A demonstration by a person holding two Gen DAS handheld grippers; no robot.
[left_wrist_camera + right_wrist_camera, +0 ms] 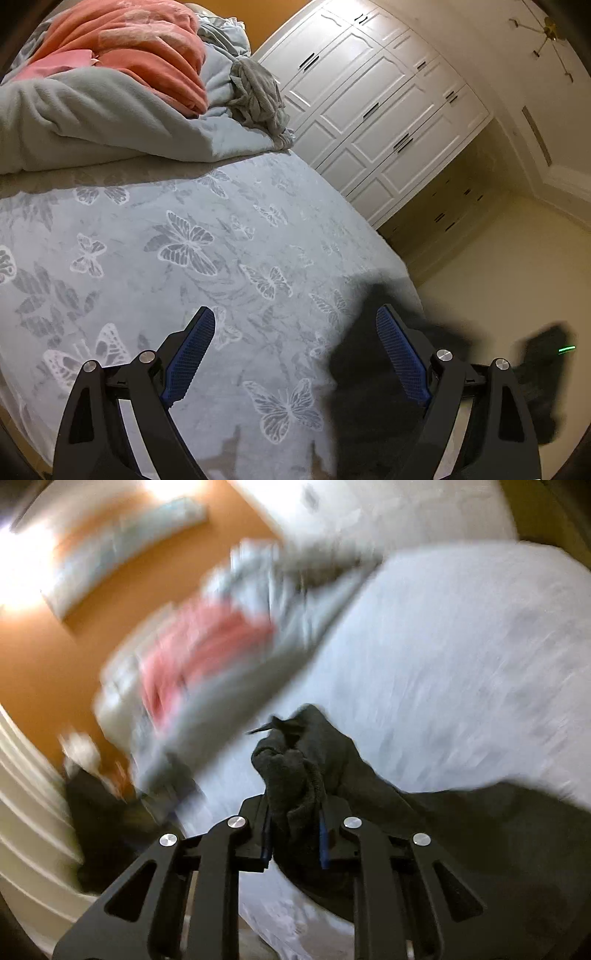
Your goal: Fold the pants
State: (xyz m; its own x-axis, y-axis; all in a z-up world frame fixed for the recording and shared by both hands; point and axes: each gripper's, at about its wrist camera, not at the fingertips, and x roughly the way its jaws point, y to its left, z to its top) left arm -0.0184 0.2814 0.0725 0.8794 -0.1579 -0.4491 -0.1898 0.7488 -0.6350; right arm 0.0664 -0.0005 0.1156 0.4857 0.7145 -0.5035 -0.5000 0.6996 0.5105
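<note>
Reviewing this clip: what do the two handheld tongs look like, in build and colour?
Both match. The left tongs have matte black linkage arms with elongated cut-out slots, round silver pivot pins, and blue finger pads with a fine gridded texture. The right tongs show the same black arms and silver pins; only thin blue pad edges are visible. No cables, markings, sleeves or hands appear in either view.

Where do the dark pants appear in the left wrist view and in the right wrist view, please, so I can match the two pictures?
Left wrist view: the dark pants are a blurred mass at lower right, beside the right finger of the open left gripper.
Right wrist view: lower centre, bunched between the fingers of the right gripper and trailing off to the right.
Shared landmark: the orange-pink blanket on the bed's far pile.
</note>
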